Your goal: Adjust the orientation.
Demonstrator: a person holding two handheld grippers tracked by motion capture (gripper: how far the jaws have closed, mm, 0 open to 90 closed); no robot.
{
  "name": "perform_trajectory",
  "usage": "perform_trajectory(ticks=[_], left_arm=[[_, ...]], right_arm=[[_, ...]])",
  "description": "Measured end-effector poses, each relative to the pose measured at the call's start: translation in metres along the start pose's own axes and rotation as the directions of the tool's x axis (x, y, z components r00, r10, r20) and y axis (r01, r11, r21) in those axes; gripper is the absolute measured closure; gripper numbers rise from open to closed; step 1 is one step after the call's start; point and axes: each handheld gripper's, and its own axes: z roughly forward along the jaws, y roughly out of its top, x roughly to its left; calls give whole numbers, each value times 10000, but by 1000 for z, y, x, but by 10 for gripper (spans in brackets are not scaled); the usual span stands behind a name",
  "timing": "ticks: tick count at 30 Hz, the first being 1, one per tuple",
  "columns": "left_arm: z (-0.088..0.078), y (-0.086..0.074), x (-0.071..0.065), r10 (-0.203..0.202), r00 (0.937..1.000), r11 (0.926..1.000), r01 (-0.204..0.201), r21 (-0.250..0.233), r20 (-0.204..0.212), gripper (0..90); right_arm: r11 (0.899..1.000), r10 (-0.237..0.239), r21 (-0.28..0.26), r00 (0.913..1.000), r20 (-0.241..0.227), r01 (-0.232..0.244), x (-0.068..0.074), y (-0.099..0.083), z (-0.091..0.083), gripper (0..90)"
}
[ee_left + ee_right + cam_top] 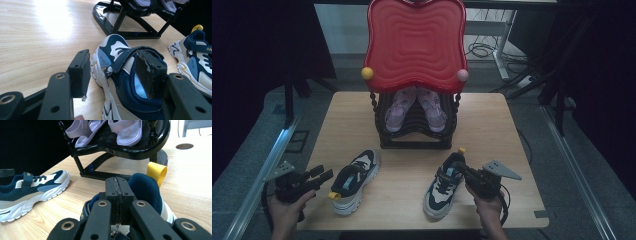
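On the wooden tabletop [492, 125], we work two navy-and-white sneakers in front of a black shoe rack [414, 125] that carries a pair of lilac sandals [416, 107] under a red wavy tray [415, 42]. Our right tongs [460, 169] are pressed together, jaws meeting at the collar of the right sneaker [443, 187], just below its yellow heel loop [156, 173]; we cannot tell whether any fabric is caught between them. Our left tongs [326, 175] stand spread, level with the tabletop, beside the heel of the left sneaker [354, 180]; in the left gripper view one jaw lies over that shoe's strap and the other over bare wood. The sneakers lie well apart, toes pointing opposite ways.
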Motion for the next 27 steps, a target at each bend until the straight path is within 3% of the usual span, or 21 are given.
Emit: perform_trajectory(ticks=[7, 11, 13, 17, 27], left_arm=[[-2, 3, -6, 118, 9999, 9999, -118, -63, 93, 462], [-1, 2, -6, 95, 9999, 10000, -95, -6, 114, 462], [-1, 2, -6, 82, 9999, 10000, -82, -11, 93, 462], [-1, 2, -7, 97, 9999, 10000, -96, -12, 104, 462], [2, 1, -7, 74, 9999, 9999, -75, 82, 123, 462]], right_arm=[[10000, -47, 87, 10000, -70, 48, 1, -3, -3, 893], [9989, -366, 293, 9990, -264, 374, 4, -20, -14, 894], [9988, -482, 62, 9981, -378, 485, 4, -27, -23, 896], [9977, -658, 108, 9970, -416, 663, 5, -34, -36, 896], [9935, -797, 750, 9942, -727, 851, 5, -55, -42, 896]])
